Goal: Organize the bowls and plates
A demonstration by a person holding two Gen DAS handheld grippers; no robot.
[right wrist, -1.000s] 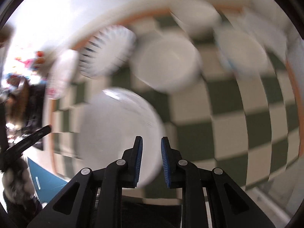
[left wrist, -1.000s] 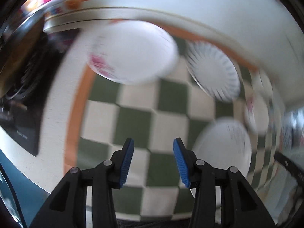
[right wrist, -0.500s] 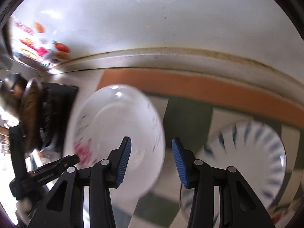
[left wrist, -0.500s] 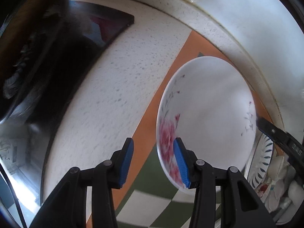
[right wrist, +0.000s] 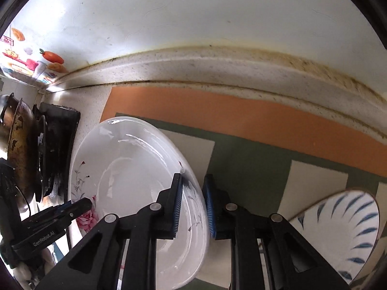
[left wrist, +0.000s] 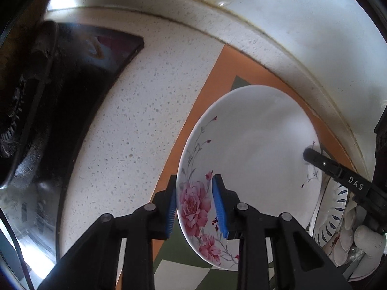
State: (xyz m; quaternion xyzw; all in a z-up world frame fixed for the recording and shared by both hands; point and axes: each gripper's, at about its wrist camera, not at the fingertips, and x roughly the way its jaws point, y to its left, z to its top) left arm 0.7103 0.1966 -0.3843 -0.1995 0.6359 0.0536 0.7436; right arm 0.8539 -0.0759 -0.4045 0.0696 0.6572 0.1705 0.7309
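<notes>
Both grippers have closed in on one floral plate (left wrist: pixel 251 149): the left gripper (left wrist: pixel 194 205) pinches its rose-printed rim, the right gripper (right wrist: pixel 192 207) straddles the opposite rim, seemingly pinching. Only the right view shows clearly one blue-streaked plate (right wrist: pixel 343 232) on the checkered mat (right wrist: pixel 254 164).

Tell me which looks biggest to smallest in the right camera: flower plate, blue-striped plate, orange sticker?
1. flower plate, though it is nearest the camera.
2. blue-striped plate, partly cut off by the edge.
3. orange sticker, far back on the wall.
</notes>
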